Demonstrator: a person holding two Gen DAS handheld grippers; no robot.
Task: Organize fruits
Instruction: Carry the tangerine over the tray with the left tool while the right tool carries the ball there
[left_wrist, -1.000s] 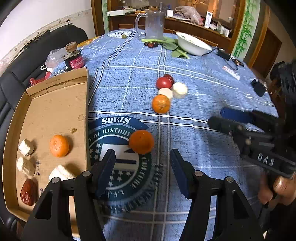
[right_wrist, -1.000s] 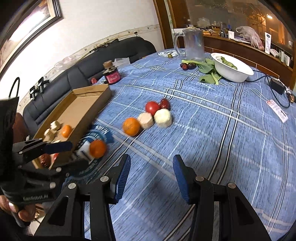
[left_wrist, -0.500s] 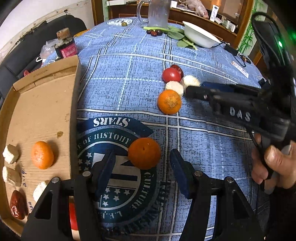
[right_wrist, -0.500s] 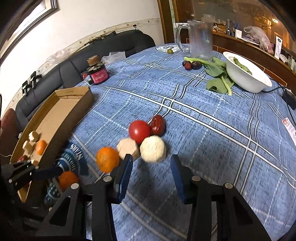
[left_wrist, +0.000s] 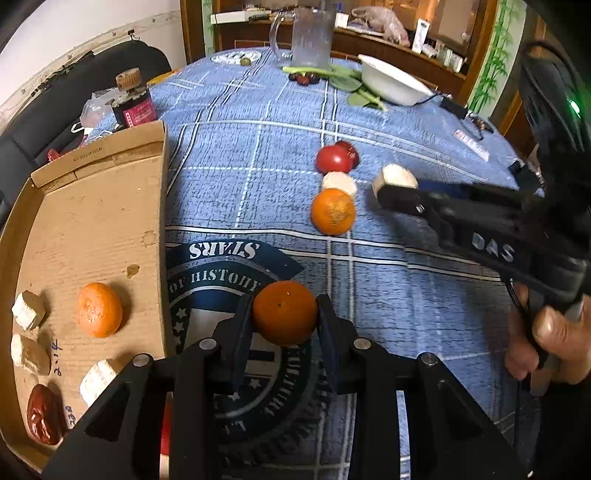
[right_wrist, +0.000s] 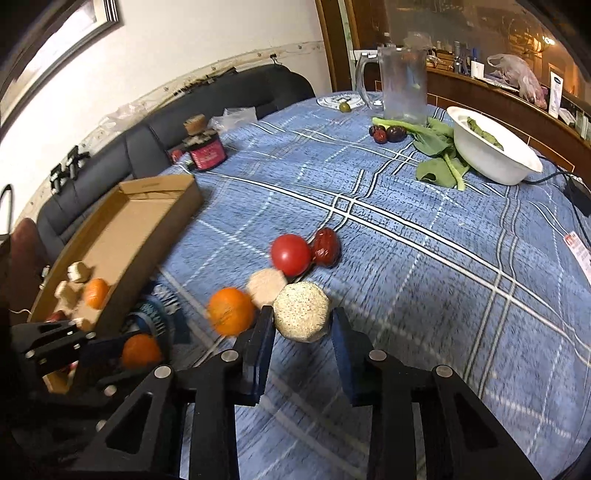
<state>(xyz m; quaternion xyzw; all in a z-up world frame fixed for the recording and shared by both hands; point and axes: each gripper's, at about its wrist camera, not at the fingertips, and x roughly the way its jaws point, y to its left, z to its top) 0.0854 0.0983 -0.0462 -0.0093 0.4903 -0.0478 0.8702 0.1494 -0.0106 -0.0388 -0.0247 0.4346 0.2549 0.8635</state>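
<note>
My left gripper (left_wrist: 284, 314) is shut on an orange tangerine (left_wrist: 285, 312) over the blue emblem on the cloth, right of the cardboard tray (left_wrist: 92, 221). The tray holds a tangerine (left_wrist: 99, 309), several pale chunks and a red date (left_wrist: 42, 413). My right gripper (right_wrist: 302, 325) stands around a pale speckled chunk (right_wrist: 301, 311), its jaws close beside it with small gaps. Next to it lie a second tangerine (right_wrist: 231, 311), a beige chunk (right_wrist: 266, 286), a tomato (right_wrist: 290, 254) and a red date (right_wrist: 325, 246).
A dark jar (right_wrist: 205, 147) stands beyond the tray's far end. A glass jug (right_wrist: 402, 88), a white bowl (right_wrist: 491, 151), green leaves (right_wrist: 437, 155) and dark fruits (right_wrist: 386, 133) are at the table's far side. A black sofa (right_wrist: 221, 107) lies behind the tray.
My left gripper has moved forward and shut on the near tangerine. My right gripper has moved in to the fruit cluster and narrowed around the pale speckled chunk.
</note>
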